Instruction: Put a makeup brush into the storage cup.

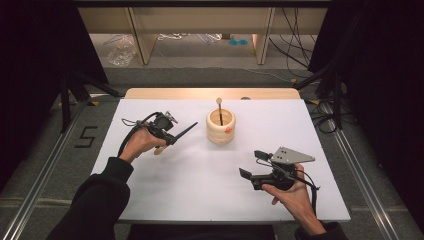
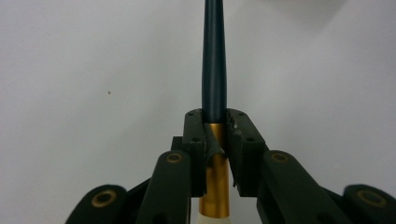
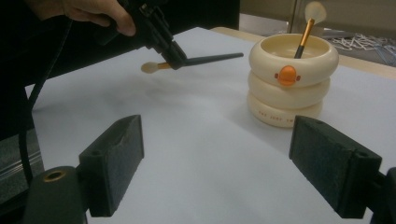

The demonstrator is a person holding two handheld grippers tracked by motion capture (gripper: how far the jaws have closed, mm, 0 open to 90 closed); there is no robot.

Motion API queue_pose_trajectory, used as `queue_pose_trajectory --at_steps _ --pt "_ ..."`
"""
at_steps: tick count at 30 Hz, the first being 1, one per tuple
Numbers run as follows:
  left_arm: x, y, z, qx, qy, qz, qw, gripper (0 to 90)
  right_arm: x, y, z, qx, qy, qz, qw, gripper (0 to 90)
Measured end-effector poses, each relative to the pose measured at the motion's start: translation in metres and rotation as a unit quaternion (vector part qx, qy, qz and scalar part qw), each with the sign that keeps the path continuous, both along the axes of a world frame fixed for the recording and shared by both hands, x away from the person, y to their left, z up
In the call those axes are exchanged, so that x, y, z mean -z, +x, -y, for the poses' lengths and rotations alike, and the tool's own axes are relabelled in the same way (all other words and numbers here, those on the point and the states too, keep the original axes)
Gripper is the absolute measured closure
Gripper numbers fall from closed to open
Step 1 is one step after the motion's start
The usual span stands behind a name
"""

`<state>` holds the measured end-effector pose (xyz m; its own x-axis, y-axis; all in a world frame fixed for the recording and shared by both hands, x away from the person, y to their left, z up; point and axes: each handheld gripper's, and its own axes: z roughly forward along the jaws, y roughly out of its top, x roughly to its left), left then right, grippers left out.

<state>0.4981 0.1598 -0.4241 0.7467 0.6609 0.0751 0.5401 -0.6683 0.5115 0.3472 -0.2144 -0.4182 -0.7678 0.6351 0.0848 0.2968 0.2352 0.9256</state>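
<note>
My left gripper [image 1: 170,136] is clamped on a makeup brush [image 3: 196,61], held above the table, short of the duck holder [image 1: 220,126]. One brush [image 1: 219,111] already stands inside. Right gripper [image 1: 253,164] gapes idle.

Cream ringed holder [image 3: 289,79] with orange spot, dark-handled brush [image 3: 196,60] with gold band, white table [image 1: 200,175]

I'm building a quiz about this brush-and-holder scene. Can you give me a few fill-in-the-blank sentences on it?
1. The left gripper is shut on a makeup ____.
2. The cream holder already has ____ brush standing in it.
3. The right gripper has its jaws ____.
4. The held brush lies nearly ____ above the table.

Missing words: brush; one; open; level
</note>
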Motion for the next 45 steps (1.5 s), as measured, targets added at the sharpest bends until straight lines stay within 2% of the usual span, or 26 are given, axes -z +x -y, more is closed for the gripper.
queue_pose_trajectory --at_steps 4,5,7,12,15,18,19,20,22,24,29,31,32,33,35,37,38,41,43,44,45 --pt "-0.009 -0.004 -0.006 -0.007 -0.027 0.020 0.9994 78.5 0.000 0.000 0.000 0.000 0.000 0.001 1.0000 18.9" --pt "-0.012 -0.007 -0.009 -0.013 -0.045 0.030 0.9984 78.5 0.000 0.000 0.000 0.001 -0.002 0.000 1.0000 18.9" --pt "-0.014 -0.008 -0.010 -0.015 -0.052 0.035 0.9979 78.5 0.000 0.000 0.000 -0.001 0.002 0.002 1.0000 18.9" --pt "-0.019 -0.018 -0.016 -0.020 -0.094 0.049 0.9942 78.5 0.000 0.000 -0.001 -0.001 0.005 0.004 1.0000 19.0" --pt "-0.020 -0.022 -0.016 -0.018 -0.100 0.054 0.9934 78.5 0.000 0.001 -0.001 -0.002 0.004 0.002 1.0000 19.0" --pt "-0.024 -0.029 -0.014 -0.012 -0.109 0.067 0.9918 78.5 0.000 0.001 -0.002 -0.002 0.008 0.004 1.0000 19.0" --pt "-0.025 -0.032 -0.013 -0.006 -0.112 0.069 0.9912 78.5 -0.002 0.000 -0.001 0.001 -0.001 0.001 1.0000 19.0" --pt "-0.026 -0.035 -0.012 -0.003 -0.112 0.073 0.9910 78.5 -0.001 0.001 -0.001 -0.002 0.010 0.008 0.9999 18.9" --pt "-0.029 -0.041 -0.010 0.008 -0.113 0.077 0.9906 78.5 -0.002 0.001 -0.001 -0.002 0.010 0.007 0.9999 18.9" --pt "-0.030 -0.046 -0.008 0.015 -0.112 0.081 0.9902 78.5 -0.002 0.001 -0.001 -0.007 0.015 -0.001 0.9999 18.9" --pt "-0.035 -0.058 -0.005 0.028 -0.112 0.098 0.9884 78.5 -0.002 0.002 -0.002 -0.007 0.005 0.001 1.0000 19.1" --pt "-0.038 -0.064 -0.003 0.033 -0.115 0.104 0.9873 78.5 -0.003 0.002 -0.002 -0.009 0.006 -0.004 0.9999 19.2" --pt "-0.039 -0.067 -0.002 0.036 -0.118 0.107 0.9867 78.5 -0.002 0.003 -0.003 -0.011 0.017 0.000 0.9998 19.2" --pt "-0.040 -0.069 -0.002 0.039 -0.119 0.109 0.9862 78.5 -0.002 0.004 -0.003 -0.008 0.015 0.009 0.9998 19.2" --pt "-0.043 -0.075 0.002 0.045 -0.124 0.113 0.9848 78.5 -0.003 0.003 -0.003 -0.010 0.019 -0.001 0.9998 19.4" --pt "-0.045 -0.080 0.004 0.053 -0.128 0.114 0.9838 78.5 -0.005 0.003 -0.002 -0.009 0.011 0.000 0.9999 19.5" --pt "-0.046 -0.082 0.005 0.054 -0.130 0.116 0.9833 78.5 -0.005 0.004 -0.004 -0.012 0.020 0.008 0.9997 19.7" --pt "-0.048 -0.088 0.008 0.063 -0.137 0.117 0.9817 78.5 -0.006 0.005 -0.004 -0.012 0.023 0.014 0.9996 19.8" --pt "-0.049 -0.092 0.010 0.066 -0.143 0.121 0.9802 78.5 -0.007 0.005 -0.005 -0.015 0.020 0.011 0.9996 19.9" --pt "-0.049 -0.093 0.011 0.065 -0.151 0.123 0.9787 78.5 -0.008 0.005 -0.005 -0.015 0.018 0.012 0.9997 19.9" --pt "-0.049 -0.095 0.011 0.067 -0.157 0.127 0.9771 78.5 -0.008 0.004 -0.006 -0.016 0.023 0.001 0.9996 20.0"
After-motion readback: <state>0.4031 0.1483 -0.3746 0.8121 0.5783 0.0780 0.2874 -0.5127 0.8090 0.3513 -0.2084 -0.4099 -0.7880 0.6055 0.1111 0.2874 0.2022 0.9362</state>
